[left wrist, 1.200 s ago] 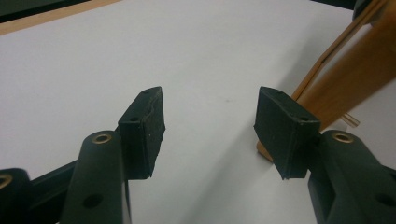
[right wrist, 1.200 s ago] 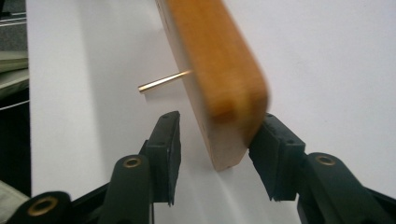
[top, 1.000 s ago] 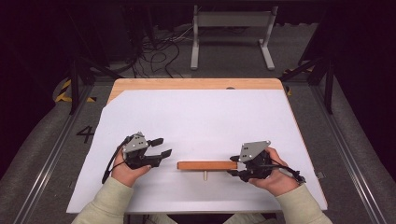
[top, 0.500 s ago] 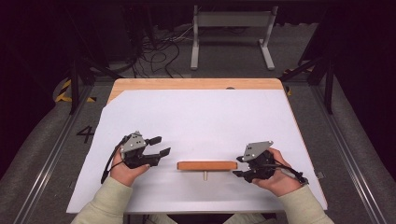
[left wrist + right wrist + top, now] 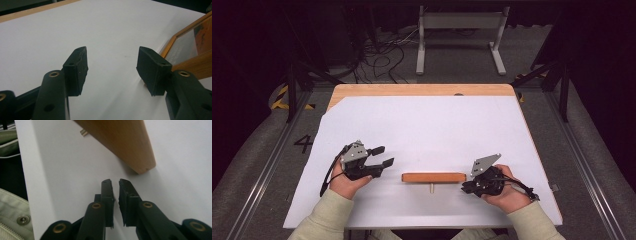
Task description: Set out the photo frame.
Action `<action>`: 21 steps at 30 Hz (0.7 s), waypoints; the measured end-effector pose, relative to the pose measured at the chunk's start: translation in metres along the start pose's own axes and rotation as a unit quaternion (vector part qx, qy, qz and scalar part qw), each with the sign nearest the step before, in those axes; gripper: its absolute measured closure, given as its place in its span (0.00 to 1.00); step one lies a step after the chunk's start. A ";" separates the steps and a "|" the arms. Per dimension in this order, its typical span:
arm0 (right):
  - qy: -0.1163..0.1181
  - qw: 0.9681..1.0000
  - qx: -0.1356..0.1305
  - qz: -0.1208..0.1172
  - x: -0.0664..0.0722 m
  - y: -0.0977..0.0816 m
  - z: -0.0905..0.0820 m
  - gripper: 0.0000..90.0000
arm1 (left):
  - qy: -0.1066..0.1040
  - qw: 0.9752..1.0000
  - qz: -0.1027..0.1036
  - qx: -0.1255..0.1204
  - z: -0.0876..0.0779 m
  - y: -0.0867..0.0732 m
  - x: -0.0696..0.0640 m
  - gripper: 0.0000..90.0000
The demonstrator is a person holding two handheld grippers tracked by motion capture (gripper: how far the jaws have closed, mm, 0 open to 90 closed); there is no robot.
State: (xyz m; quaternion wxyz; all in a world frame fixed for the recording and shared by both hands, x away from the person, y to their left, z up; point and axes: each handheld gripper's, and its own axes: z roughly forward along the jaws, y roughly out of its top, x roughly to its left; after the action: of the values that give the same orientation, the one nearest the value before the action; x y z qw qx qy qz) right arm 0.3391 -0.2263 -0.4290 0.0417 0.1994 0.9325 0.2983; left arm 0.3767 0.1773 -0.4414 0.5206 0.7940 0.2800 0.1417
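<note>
Wooden, flat, glass-fronted picture frame (image 5: pixel 433 177) lies near the white table sheet's (image 5: pixel 432 125) front edge, ungrasped. My left gripper (image 5: pixel 382 156), jaws apart, waits just left of it; my right gripper (image 5: pixel 466 187), just right, has been closing on nothing. I judge lifting remains.

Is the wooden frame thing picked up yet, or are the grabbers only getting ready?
Only getting ready. The wooden frame stands on its edge on the white table, with neither gripper touching it. The left gripper waits open beside its left end. The right gripper has just closed its jaws on nothing, near the right end. Gripping and lifting are probably still to come.
</note>
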 end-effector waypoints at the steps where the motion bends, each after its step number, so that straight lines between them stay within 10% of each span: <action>1: 0.006 1.000 -0.009 0.010 0.000 0.001 0.003 0.98 | 0.002 1.000 -0.002 0.001 0.000 0.000 0.000 0.48; 21: -0.010 0.996 -0.052 0.070 -0.017 0.001 0.013 1.00 | 0.027 1.000 -0.005 0.001 -0.011 -0.011 0.003 0.41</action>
State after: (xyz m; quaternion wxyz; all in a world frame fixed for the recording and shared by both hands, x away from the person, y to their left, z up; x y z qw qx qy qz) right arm 0.3573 -0.2254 -0.4403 0.0401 0.2643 0.8991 0.3466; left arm 0.3701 0.1904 -0.4472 0.5126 0.7891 0.2984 0.1599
